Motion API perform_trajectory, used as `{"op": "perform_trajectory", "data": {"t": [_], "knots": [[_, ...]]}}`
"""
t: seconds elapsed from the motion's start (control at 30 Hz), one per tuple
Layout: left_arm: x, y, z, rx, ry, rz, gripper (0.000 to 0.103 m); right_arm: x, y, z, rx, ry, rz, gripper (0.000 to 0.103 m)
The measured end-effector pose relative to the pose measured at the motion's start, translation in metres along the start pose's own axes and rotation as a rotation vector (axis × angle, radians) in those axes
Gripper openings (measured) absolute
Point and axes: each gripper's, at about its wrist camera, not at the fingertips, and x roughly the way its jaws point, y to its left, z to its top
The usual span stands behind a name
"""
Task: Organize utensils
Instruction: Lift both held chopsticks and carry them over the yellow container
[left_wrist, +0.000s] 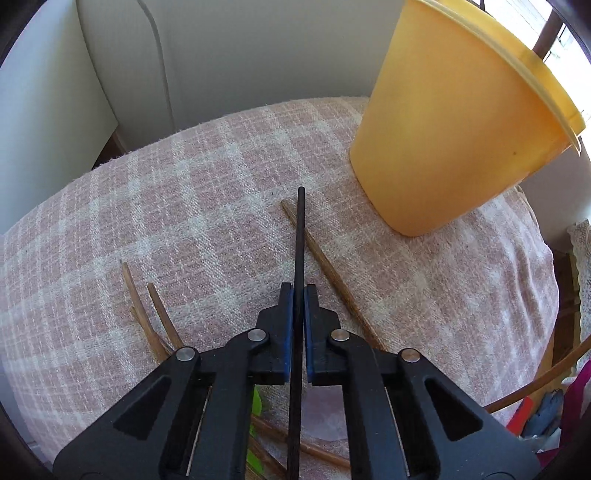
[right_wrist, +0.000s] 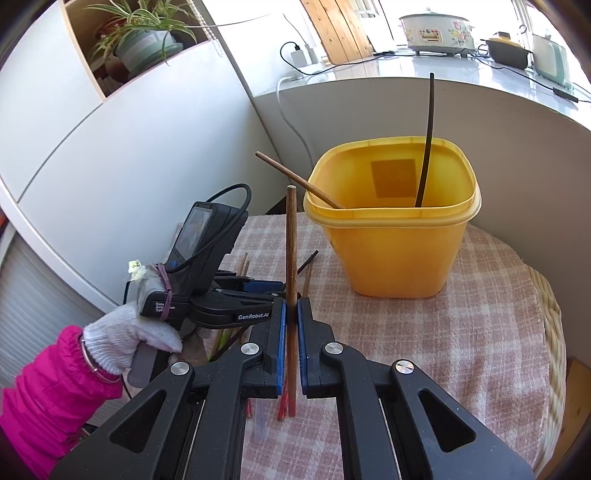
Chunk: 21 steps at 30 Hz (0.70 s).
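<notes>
Left tool (left_wrist: 298, 295) pinches a slim black chopstick (left_wrist: 300, 236); right tool (right_wrist: 290, 306) clamps a seemingly wooden one (right_wrist: 291, 251).

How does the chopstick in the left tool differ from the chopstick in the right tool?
The black chopstick in the left tool is black and thin; the brown wooden chopstick in the right tool is brown and thicker. Both are clamped between blue pads, pointing forward, outside the yellow container.

sleeve (right_wrist: 40, 398): pink | glove (right_wrist: 122, 339): white knit | gripper (right_wrist: 291, 310): black, blue pads
</notes>
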Motion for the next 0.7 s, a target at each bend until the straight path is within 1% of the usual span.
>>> {"op": "perform_trajectory", "data": {"t": [0.13,0.27,0.37,0.5,0.63,0.7], "knots": [[-0.022,0.017,-0.003,-0.053,-0.07,-0.012,0.003,-0.003,-0.003,0.0,0.003,-0.011,-0.004,0.005],[-0.061,0.028,-0.016,-0.092,-0.163,-0.045,0.003,-0.004,-0.004,0.002,0.008,-0.02,-0.001,0.005],[-0.097,0.03,-0.026,-0.079,-0.251,-0.043,0.003,-0.006,-0.002,0.003,0.003,-0.03,0.001,0.005],[-0.136,0.028,-0.041,-0.072,-0.361,-0.066,0.003,-0.009,0.002,0.007,-0.009,-0.047,0.001,0.005],[-0.164,0.018,-0.057,-0.073,-0.424,-0.089,0.003,-0.014,0.005,0.01,-0.025,-0.067,-0.004,0.005],[-0.177,0.015,-0.059,-0.067,-0.454,-0.103,0.003,-0.016,0.006,0.011,-0.03,-0.071,0.002,0.005]]}}
